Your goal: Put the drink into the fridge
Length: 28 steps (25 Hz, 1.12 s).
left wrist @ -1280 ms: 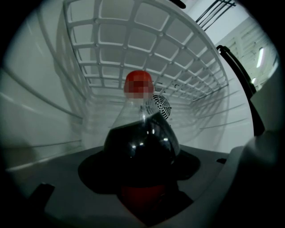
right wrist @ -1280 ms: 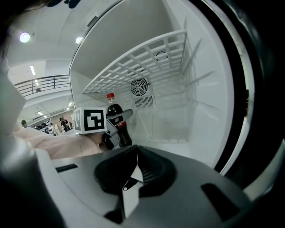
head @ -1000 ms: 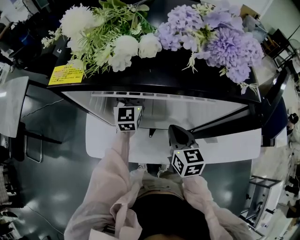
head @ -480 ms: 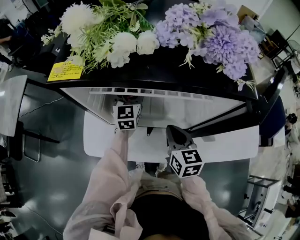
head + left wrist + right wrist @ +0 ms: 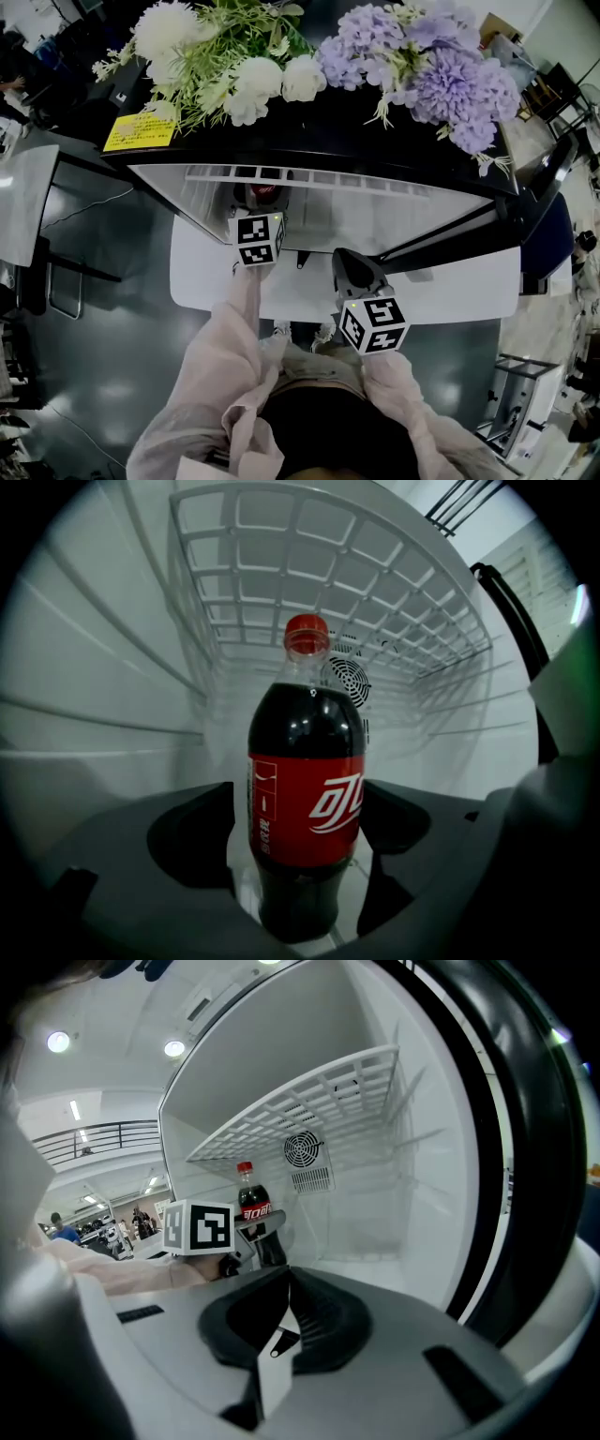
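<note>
Polished grey floor (image 5: 112, 319) surrounds a small fridge (image 5: 309, 141) whose black top carries white artificial flowers (image 5: 253, 84), purple ones (image 5: 441, 75) and a yellow sticker (image 5: 139, 131). It stands open, with a white interior that has a wire shelf (image 5: 328, 583) overhead and a round fan vent (image 5: 345, 679) on the back wall. The cola bottle (image 5: 305, 733), red-capped and red-labelled, stands upright on the fridge floor under that shelf, directly between the jaws of the left gripper (image 5: 300, 803), which reaches into the compartment. Those jaws are opening and stand wide, with a sliver of white showing between the left pad and the bottle; on the right side the gap is too thin to judge. The right gripper (image 5: 286, 1288) hangs outside the opening, on the bottle's right and well apart from it, with its pads pressed together on nothing. Compared with a second ago, both marker cubes sit almost where they were, and the bottle's red cap shows more plainly above the left cube in the head view.
</note>
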Tool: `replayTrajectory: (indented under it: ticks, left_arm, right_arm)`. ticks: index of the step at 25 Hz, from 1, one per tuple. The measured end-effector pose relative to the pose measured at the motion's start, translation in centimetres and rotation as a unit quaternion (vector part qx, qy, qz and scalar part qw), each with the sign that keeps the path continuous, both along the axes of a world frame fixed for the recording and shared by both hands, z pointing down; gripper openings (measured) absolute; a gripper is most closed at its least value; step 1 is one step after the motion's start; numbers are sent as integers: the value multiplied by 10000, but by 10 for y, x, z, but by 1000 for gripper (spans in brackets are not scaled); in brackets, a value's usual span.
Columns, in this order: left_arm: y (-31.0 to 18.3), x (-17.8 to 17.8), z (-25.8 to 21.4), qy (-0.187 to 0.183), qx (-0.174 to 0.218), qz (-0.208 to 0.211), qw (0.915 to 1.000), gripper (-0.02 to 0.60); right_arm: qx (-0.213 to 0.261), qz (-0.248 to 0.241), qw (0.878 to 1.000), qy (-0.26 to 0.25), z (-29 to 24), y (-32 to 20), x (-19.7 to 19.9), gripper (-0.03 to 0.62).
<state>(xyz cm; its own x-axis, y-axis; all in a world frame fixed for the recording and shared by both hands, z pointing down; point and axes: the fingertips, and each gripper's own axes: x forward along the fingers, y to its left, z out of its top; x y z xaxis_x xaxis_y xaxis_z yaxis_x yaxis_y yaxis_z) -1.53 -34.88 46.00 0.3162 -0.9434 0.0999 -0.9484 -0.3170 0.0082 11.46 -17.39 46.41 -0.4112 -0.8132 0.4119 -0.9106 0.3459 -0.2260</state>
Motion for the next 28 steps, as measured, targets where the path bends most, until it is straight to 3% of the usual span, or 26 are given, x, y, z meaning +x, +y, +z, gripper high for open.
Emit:
replayTrajectory:
  ticks: [28]
  left_arm:
    - [50,-3,29,184,-568,-30,9982,391]
  right_arm:
    - [-18,-231,9997,-86,-1,7,-8,12]
